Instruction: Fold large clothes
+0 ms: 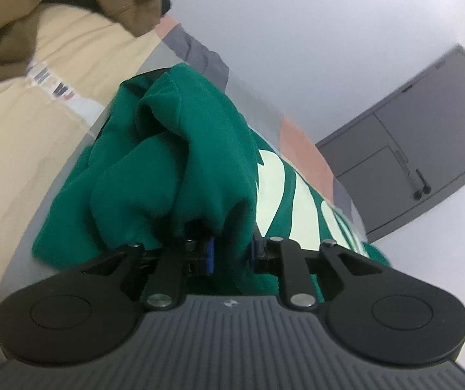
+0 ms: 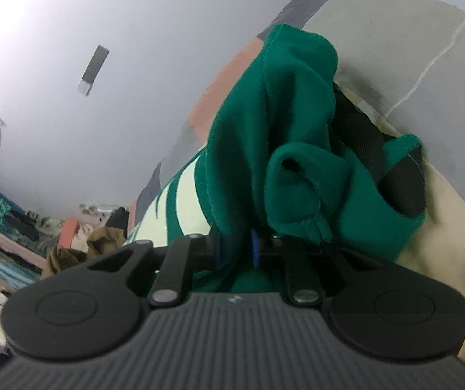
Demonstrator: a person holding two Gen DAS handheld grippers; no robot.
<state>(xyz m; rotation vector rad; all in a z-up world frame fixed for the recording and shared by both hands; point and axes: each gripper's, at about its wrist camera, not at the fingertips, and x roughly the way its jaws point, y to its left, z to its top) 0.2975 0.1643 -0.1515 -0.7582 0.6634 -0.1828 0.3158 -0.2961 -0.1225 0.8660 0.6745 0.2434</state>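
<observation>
The bed (image 1: 15, 149) is serving as the folding surface, its patchwork cover of grey, pink and cream lying under everything; in the left wrist view a heap of brown clothes (image 1: 11, 9) is sitting at the far corner, probably waiting its turn. The green sweatshirt (image 1: 174, 162) with pale lettering is lying across the cover, and both grippers are holding bunches of it, so most of the cloth is rising in a rumpled ridge toward the cameras rather than lying flat.

The left gripper (image 1: 229, 253) is clamping a thick fold of green fabric between its blue pads, the cloth filling the narrow gap. The right gripper (image 2: 235, 247) is doing the same on another bunch, with a rolled cuff or hem (image 2: 297, 175) drooping just beyond its fingers. Holding two separate points like this is likely meant to let the person lift and spread the garment evenly before laying one part over another.

Which edges are being held I cannot tell; the fabric is too crumpled.
</observation>
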